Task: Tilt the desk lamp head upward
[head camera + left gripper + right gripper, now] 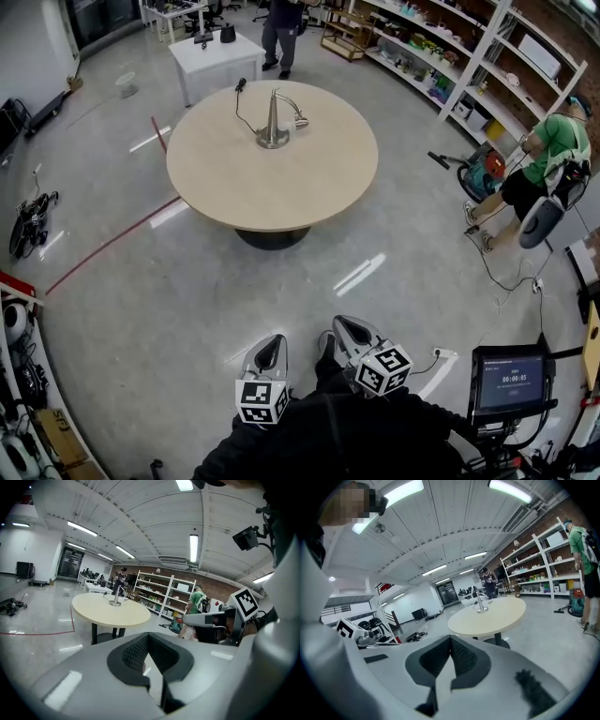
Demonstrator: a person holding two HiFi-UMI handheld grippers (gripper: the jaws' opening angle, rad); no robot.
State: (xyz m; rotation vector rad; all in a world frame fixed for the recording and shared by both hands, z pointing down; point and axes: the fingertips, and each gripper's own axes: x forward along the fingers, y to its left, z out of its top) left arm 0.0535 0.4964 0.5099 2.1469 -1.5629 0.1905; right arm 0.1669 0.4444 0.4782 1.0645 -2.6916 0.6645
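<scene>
Desk lamp (275, 122): stood upright on the round bench (272, 187), past its middle toward the far edge; metal cone base, arched neck, head hanging at the right of the stem.
Cord (238, 105): a dark lead ran from the lamp base over the bench top to the far-left edge.
Bench edges: the top around the lamp was bare on every side, with the widest bare stretch toward the near edge; one dark central foot stood underneath.
Open floor: a broad run of glossy grey floor (187, 309) lay between the near edge of the bench and both claws; a red line (112, 240) crossed the floor left of the bench.
Left claw (270, 345): held low at the person's front, well apart from the bench, jaws closed together with nothing between them.
Right claw (352, 328): just beside the left one, equally far from the lamp, jaws closed and empty.
Beyond the far edge: a small white bench (216, 58) with a standing person (281, 33) next to it.
Right side: shelving (450, 56) along the wall and a person in green (553, 148) near it, well apart from the bench.
Writing: a screen (511, 380) at the near right showed digits too small to read; each claw's cube bore black-and-white square markers, no words.
</scene>
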